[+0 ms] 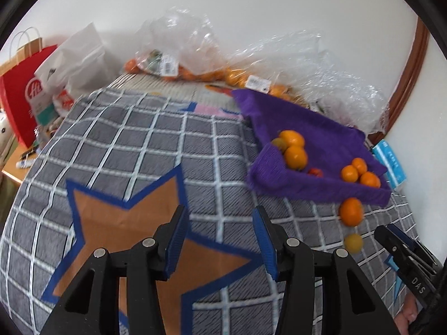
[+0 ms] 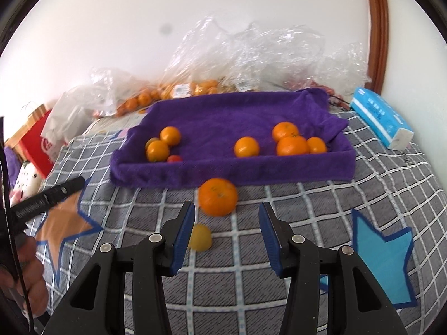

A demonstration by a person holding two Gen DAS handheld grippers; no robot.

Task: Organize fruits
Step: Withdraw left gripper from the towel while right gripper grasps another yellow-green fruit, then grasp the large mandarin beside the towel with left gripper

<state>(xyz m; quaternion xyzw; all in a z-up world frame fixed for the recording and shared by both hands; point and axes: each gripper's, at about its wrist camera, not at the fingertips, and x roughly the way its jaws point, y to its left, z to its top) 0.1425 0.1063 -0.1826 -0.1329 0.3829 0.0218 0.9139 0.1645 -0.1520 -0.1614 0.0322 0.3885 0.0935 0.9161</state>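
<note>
A tray draped in a purple towel [image 2: 232, 167] lies on the checked bedspread and holds several oranges [image 2: 292, 142] and one small red fruit [image 2: 174, 158]. One loose orange [image 2: 218, 196] rests on the bedspread in front of the tray, just past the tips of my right gripper [image 2: 226, 206], which stands open with nothing between its pads. A small yellow fruit [image 2: 199, 237] lies beside its left finger. My left gripper [image 1: 219, 212] is open and empty over an orange star patch [image 1: 125, 237], left of the tray [image 1: 321, 128]. The loose orange [image 1: 350, 212] and the yellow fruit [image 1: 353, 243] lie to its right.
Clear plastic bags with more oranges [image 2: 195, 88] are heaped against the wall behind the tray. A blue tissue pack [image 2: 380, 117] lies at the tray's right. A red paper bag [image 1: 25, 95] and a white bag [image 1: 78, 58] stand at the bed's far left. A person's hand [image 2: 30, 276] holds the left gripper.
</note>
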